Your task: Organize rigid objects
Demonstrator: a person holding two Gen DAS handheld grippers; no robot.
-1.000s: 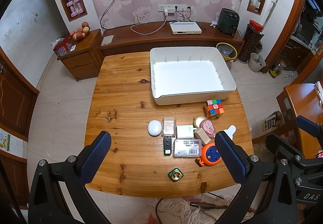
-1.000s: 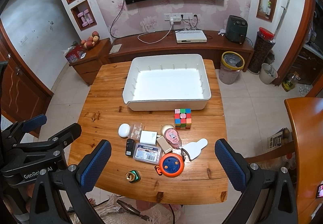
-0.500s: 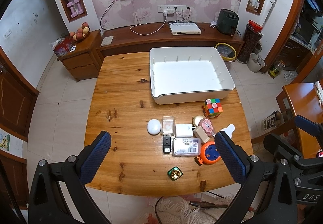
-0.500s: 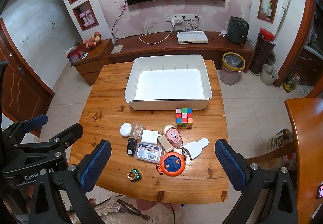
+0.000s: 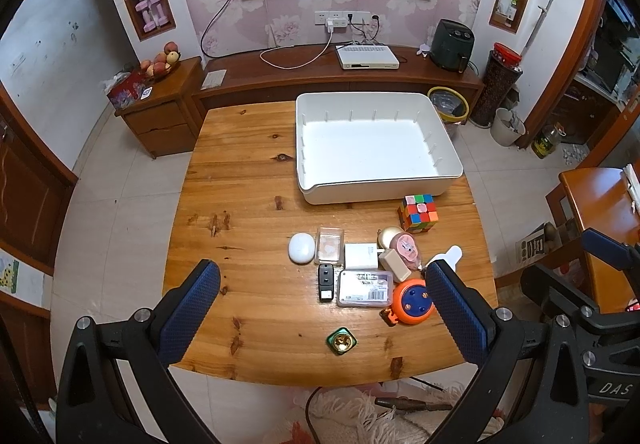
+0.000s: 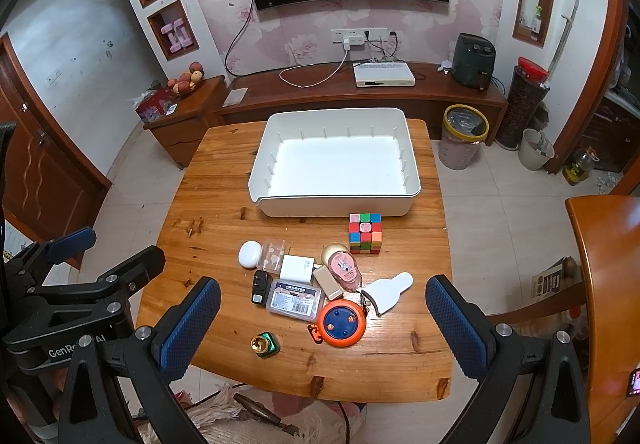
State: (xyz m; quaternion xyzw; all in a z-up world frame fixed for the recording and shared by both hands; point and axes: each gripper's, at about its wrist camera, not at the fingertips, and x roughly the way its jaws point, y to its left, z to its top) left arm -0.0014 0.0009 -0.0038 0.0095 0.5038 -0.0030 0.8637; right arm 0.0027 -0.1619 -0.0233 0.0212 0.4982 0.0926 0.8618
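Observation:
A white bin [image 5: 376, 190] [image 6: 334, 204] stands empty at the table's far side. Small objects lie in a cluster in front of it: a colour cube [image 5: 418, 213] [image 6: 365, 233], a white oval case [image 5: 301, 248] [image 6: 250, 253], a clear flat box [image 5: 364, 288] [image 6: 295, 299], an orange reel [image 5: 413, 302] [image 6: 342, 327], a black adapter [image 5: 326, 282] [image 6: 261, 287], a green and gold piece [image 5: 341, 341] [image 6: 265, 344]. My left gripper [image 5: 320, 318] and right gripper [image 6: 322, 326] are both open and empty, high above the table's near edge.
The wooden table [image 5: 240, 204] [image 6: 208, 228] has bare wood on its left half. A second orange table [image 6: 604, 284] stands at the right. A yellow-rimmed bin [image 6: 466, 140] and a TV bench [image 6: 360, 96] are behind. A rug [image 6: 248, 420] lies below the near edge.
Both views have drifted slightly; the table and objects sit a little higher in frame. Both grippers stay open and nothing on the table has moved.

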